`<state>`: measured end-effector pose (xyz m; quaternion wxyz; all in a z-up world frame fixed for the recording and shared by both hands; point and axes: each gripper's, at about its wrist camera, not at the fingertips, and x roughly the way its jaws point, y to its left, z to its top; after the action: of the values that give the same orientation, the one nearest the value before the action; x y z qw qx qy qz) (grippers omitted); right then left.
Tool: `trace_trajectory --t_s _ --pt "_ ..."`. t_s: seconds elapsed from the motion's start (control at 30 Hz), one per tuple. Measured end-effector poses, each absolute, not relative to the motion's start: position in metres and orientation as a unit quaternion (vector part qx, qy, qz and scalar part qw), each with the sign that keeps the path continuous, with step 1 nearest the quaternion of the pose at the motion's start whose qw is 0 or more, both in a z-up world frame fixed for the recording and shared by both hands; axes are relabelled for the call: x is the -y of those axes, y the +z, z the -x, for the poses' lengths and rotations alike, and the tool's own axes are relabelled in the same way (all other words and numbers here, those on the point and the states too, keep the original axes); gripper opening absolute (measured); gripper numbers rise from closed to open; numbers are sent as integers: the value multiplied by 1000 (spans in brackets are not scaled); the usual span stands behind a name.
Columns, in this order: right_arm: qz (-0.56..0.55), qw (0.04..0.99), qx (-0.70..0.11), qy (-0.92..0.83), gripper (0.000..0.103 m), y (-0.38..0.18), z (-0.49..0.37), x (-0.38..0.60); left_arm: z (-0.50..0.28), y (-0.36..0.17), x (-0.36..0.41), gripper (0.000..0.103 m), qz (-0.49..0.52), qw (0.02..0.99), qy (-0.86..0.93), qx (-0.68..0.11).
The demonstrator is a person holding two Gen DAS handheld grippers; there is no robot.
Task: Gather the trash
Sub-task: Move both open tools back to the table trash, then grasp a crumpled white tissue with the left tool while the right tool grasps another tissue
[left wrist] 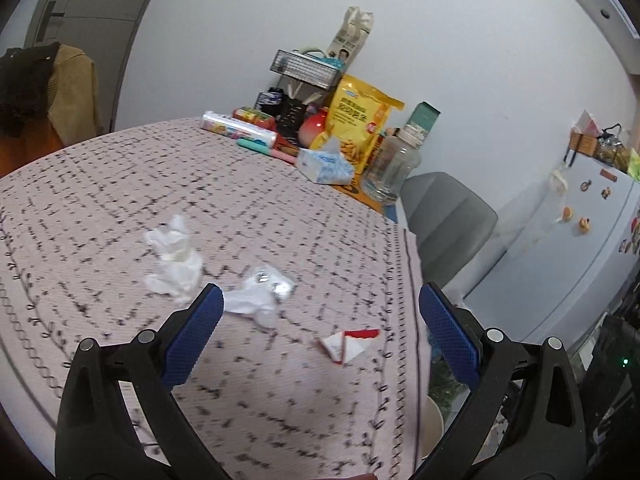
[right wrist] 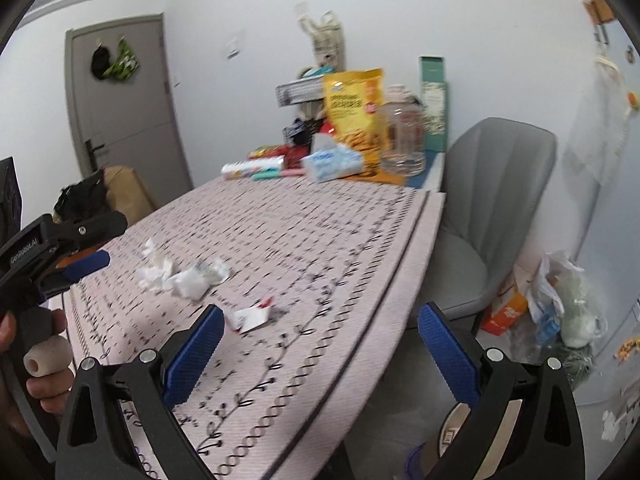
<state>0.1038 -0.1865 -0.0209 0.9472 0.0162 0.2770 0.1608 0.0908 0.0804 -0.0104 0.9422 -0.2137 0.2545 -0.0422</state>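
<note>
Tablecloth [left wrist: 120, 184] beneath both grippers' spread fingers [left wrist: 192, 336].

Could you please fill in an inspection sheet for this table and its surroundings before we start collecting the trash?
Surface: table under a pink patterned cloth, middle mostly bare.
Job's things: crumpled white tissue; a second wad with a silvery wrapper beside it; red-and-white torn packet near the table edge. All lie loose.
Clutter: at the far end, yellow snack bag, tissue pack, clear jar, wire basket.
Grippers: left gripper open, empty, above the trash; right gripper open, empty, over the table edge.
Cables: nothing seen.
Surroundings: grey chair, door, bags on the floor, a bin rim below the table edge.
</note>
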Motion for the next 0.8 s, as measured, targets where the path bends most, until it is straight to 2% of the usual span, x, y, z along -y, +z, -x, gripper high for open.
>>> trace_trajectory --t_s 0.53,0.8 --pt "-24 921 -328 208 86 -40 -127 139 -73 -32 -153 96 225 940 -5 -256" --pt "-49 899 -375 220 74 -68 -150 132 -91 -60 -169 83 227 927 6 -298"
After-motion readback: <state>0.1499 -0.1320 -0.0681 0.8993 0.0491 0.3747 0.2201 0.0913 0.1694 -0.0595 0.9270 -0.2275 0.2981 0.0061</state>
